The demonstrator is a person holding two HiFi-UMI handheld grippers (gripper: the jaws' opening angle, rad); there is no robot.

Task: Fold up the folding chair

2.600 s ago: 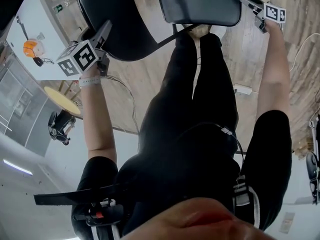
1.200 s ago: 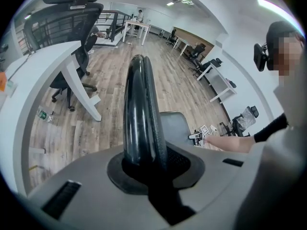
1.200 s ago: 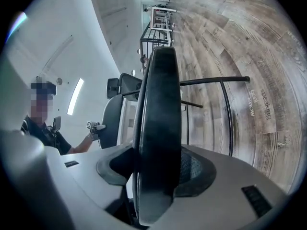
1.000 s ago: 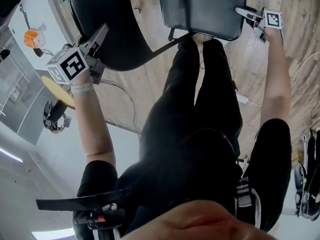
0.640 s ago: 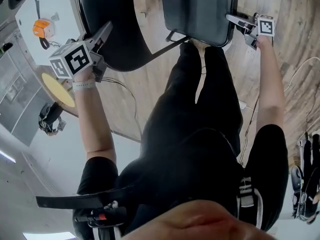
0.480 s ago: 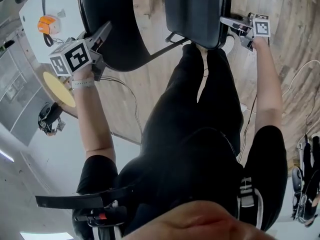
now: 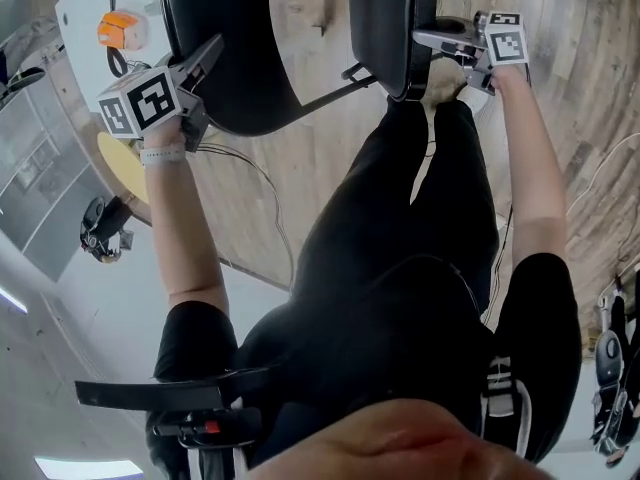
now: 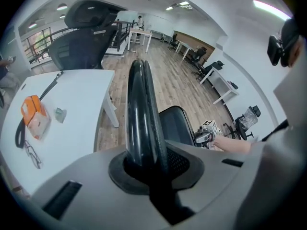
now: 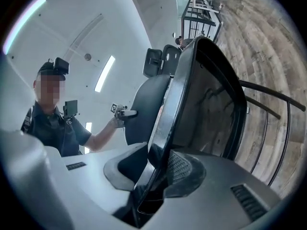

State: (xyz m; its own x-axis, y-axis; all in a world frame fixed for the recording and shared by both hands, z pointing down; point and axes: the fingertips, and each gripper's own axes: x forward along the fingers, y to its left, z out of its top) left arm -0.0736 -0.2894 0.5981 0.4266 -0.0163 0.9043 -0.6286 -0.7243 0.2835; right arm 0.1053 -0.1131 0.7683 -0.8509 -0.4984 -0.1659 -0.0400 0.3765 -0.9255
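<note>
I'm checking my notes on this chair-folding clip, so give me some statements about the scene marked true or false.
1. The left gripper clamps the rim of the black rounded chair backrest. True.
2. The right gripper holds nothing. False: its fingers, which have just been closing, pinch the edge of the black padded chair seat.
3. That seat lies flat. False: it is tipped up, nearly edge-on in the head view.
4. A small orange object sits on the white table. True.
5. Grey carpet covers the room. False: the floor is light wooden planks.
</note>
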